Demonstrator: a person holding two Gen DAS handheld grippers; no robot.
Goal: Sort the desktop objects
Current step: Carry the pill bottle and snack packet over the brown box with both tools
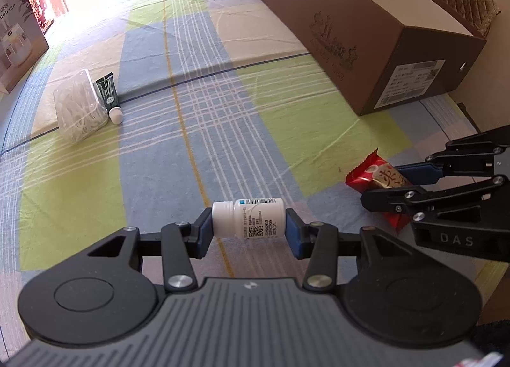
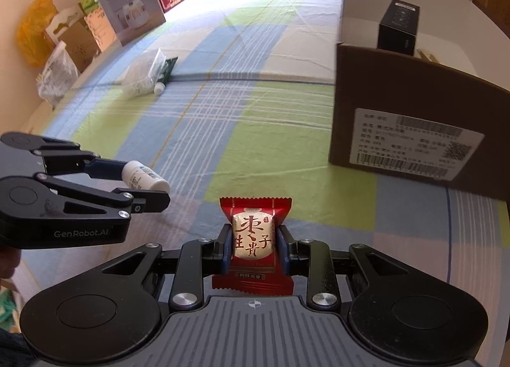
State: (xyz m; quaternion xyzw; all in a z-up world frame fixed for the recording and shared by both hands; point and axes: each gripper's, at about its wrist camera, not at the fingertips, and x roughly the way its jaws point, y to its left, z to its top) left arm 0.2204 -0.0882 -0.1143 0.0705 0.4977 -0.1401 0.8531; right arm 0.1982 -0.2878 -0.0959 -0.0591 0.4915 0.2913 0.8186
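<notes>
A plaid cloth (image 1: 223, 118) in blue, green and cream is seen spread over the desk, and both tools are held low above its near part. Nearest in the left wrist view, a small white pill bottle (image 1: 251, 219) is gripped lying sideways, cap to the left, between the blue pads of the left tool (image 1: 248, 230), whose jaws are partly closed onto the bottle's two ends. Just to the right, a red snack packet (image 2: 253, 239) with a cream label is clamped at its middle by the right tool (image 2: 253, 244); its jaws are drawn close together, pads pressing the wrapper's sides, with the crimped ends sticking out beyond them. The two tools are seen side by side, near but apart. Farther off on the left, a clear plastic tub of white picks (image 1: 78, 105) lies tipped on the cloth, with a dark green tube (image 1: 110, 97) with a white cap touching its right side. On the far right an open cardboard box (image 1: 366, 35) with a shipping label is stood on the cloth, and a black carton (image 2: 398, 27) is seen inside it. Printed cartons (image 2: 130, 16) and bags are ranged along the far left edge.
</notes>
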